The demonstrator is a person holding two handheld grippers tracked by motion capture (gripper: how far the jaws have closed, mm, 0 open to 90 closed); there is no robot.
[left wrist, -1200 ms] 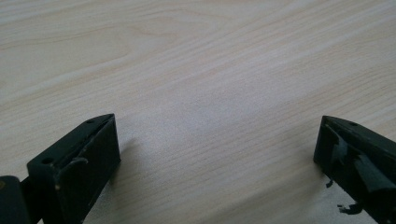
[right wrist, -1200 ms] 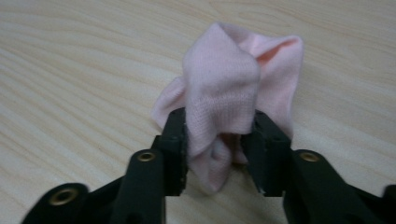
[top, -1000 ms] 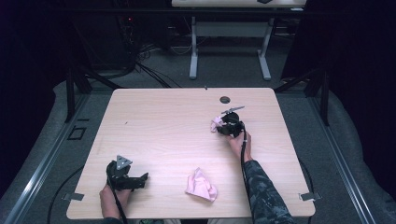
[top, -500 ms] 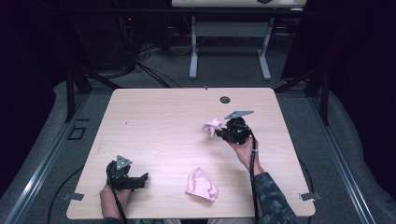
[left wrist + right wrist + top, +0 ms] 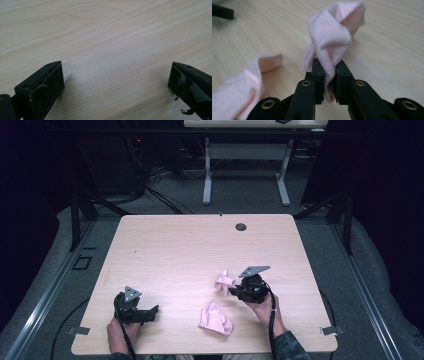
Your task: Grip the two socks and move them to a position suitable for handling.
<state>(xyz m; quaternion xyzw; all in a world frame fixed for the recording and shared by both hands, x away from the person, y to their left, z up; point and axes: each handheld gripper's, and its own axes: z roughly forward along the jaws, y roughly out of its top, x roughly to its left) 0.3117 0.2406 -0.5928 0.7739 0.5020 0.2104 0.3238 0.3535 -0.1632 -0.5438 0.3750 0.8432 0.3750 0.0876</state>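
Note:
My right gripper [image 5: 231, 289] [image 5: 329, 67] is shut on a small pink cloth [image 5: 224, 281] [image 5: 332, 37], which bunches up above the pinching jaws. It hangs just over the table's front middle. A second pink cloth [image 5: 216, 318] [image 5: 239, 85] lies crumpled on the wood close in front of it, toward the near edge. My left gripper [image 5: 154, 310] [image 5: 115, 82] rests at the front left of the table, jaws spread wide open over bare wood with nothing between them.
The light wooden table [image 5: 165, 250] has a round cable hole [image 5: 241, 227] near its far edge. Dark floor, cables and another desk's legs [image 5: 207, 175] lie beyond it.
My right gripper has carried the pink cloth from the far right part of the table toward the near edge, close to the lying cloth. The left gripper has stayed put.

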